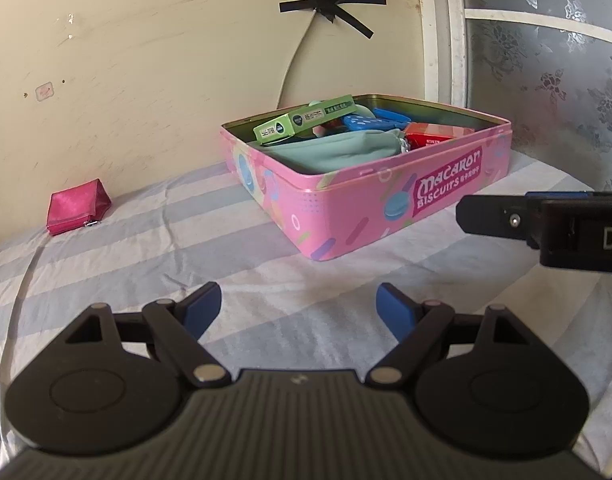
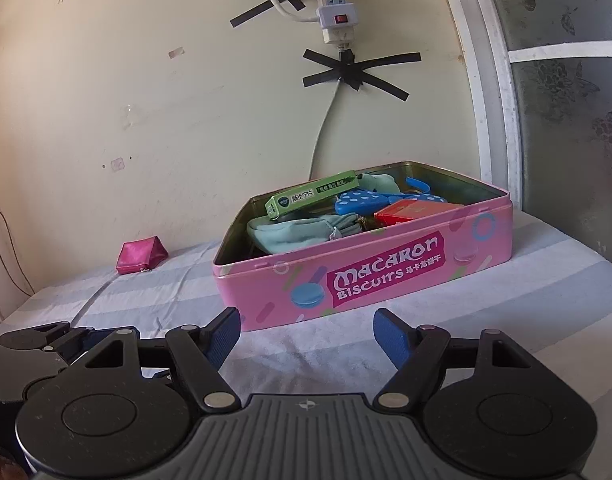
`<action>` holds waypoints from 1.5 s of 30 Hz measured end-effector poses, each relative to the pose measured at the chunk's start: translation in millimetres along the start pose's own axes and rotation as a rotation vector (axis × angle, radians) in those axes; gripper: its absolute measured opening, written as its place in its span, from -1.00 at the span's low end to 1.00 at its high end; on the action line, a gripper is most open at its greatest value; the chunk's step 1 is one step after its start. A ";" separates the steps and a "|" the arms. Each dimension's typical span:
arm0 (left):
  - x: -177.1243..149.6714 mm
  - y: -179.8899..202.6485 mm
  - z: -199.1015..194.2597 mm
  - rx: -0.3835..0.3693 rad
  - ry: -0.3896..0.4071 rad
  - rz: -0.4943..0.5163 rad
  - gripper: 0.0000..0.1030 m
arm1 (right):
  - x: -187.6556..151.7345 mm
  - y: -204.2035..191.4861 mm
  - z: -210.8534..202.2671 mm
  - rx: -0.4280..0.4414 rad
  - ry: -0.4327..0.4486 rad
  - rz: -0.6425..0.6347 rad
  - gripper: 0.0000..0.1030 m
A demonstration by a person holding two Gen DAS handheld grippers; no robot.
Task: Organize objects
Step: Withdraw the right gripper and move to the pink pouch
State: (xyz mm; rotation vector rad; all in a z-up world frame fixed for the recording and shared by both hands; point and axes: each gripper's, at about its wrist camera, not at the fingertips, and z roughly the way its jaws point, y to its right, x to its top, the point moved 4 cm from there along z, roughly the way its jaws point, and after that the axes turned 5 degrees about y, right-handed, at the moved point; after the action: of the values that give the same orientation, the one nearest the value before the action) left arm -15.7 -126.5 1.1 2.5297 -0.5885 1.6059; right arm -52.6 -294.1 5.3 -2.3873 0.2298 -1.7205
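- Here, left tool point(image 1: 298, 307) and right tool point(image 2: 306, 334) are both held spread, nothing pinched, above the striped bed sheet point(image 1: 145, 248).
- Pink biscuit tin point(image 1: 386, 204) is set on the bed, lid off, filled with a green box point(image 1: 306, 118), teal pouch point(image 1: 338, 150), blue case point(image 2: 358, 202).
- Magenta pouch point(image 1: 77, 207) is left by the wall, well apart from the tin.

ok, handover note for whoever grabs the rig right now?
Left gripper: open, empty, low over the striped bedsheet.
Right gripper: open, empty, facing the pink biscuit tin.
Tin: lid off, on the sheet by the wall. Already inside: green box on top, teal pouch, blue dotted case, red box.
Left out: magenta pouch against the wall, to the tin's left, apart from it.
Likely next: left gripper picks up the magenta pouch and puts it in the tin.
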 end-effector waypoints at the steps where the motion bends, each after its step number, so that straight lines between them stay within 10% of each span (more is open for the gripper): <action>1: -0.2 -0.8 0.1 0.000 0.000 -0.002 0.67 | 0.0 -0.8 0.3 0.001 -0.001 -0.002 0.29; 45: -14.3 -161.3 7.0 0.207 -0.009 -0.174 0.68 | -13.8 -131.6 64.4 0.201 -0.133 -0.250 0.28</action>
State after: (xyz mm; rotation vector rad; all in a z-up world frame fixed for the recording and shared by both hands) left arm 43.7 24.2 6.3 2.6459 -0.2033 1.6714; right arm 6.1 -159.2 4.7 -2.4489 -0.2595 -1.5831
